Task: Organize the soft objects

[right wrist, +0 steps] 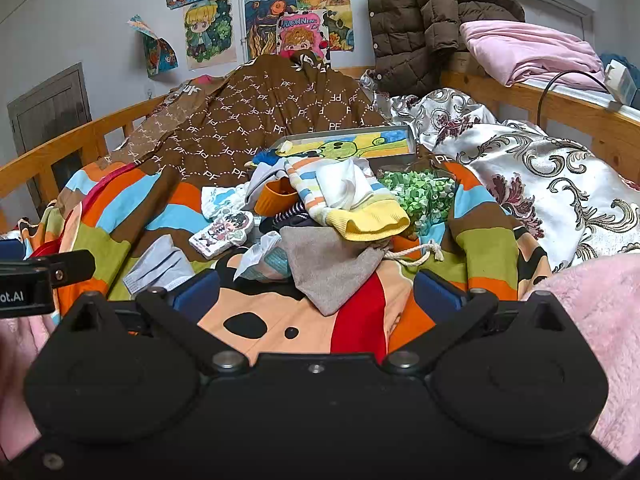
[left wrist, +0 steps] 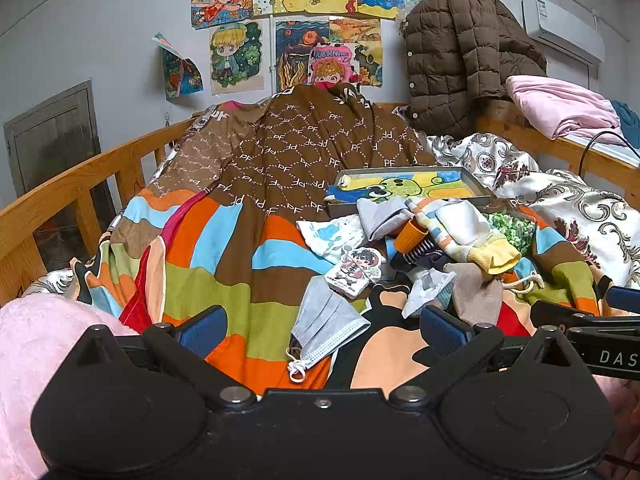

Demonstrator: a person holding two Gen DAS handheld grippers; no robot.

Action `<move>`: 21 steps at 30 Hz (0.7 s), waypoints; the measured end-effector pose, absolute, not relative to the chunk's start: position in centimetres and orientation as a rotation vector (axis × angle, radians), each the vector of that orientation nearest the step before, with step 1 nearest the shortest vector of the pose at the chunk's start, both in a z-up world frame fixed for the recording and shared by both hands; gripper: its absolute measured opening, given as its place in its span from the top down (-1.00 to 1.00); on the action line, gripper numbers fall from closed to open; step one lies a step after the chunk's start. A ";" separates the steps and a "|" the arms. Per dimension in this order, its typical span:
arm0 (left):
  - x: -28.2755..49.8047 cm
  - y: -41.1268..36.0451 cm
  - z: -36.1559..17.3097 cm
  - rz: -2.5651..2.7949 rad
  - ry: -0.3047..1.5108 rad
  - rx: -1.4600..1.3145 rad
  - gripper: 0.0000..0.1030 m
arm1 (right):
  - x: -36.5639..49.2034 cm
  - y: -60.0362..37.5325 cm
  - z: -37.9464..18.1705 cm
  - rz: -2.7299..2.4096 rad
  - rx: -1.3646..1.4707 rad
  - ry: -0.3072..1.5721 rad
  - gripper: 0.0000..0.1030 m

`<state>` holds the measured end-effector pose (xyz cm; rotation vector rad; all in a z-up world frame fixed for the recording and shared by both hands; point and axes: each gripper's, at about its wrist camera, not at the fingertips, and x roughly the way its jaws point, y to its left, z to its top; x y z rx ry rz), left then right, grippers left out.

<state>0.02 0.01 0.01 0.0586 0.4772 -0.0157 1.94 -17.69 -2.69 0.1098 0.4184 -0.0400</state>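
Kids' drawings cover the grey wall behind a wooden-railed bed; striped blanket on top; the pile of socks and pouches sits mid-bed by a tray; left gripper and right gripper both spread apart, empty.
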 end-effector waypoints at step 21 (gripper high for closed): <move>3.6 0.8 0.3 -0.091 0.596 0.024 -0.98 | 3.7 -19.1 -1.5 -0.001 0.126 0.454 -0.99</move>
